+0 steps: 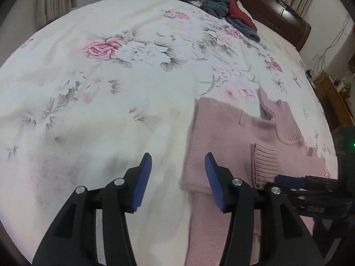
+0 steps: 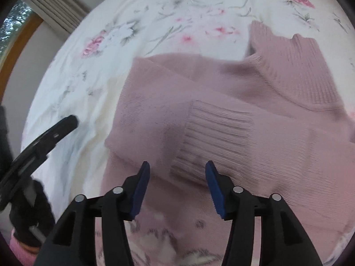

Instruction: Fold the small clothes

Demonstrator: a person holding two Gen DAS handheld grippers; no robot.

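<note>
Jaws wide; grey clothes pile (image 1: 218, 5) far behind sweater (image 1: 224, 130).

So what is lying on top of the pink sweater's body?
A sleeve with a ribbed cuff lies folded across the pink sweater. The body beneath the sleeve is covered, so it cannot be seen.

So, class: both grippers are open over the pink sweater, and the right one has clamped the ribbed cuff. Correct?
Not quite. The right gripper has not clamped the ribbed cuff; its jaws are open, holding nothing, as the right wrist view shows. The left gripper is open too, at the pink sweater edge.
</note>
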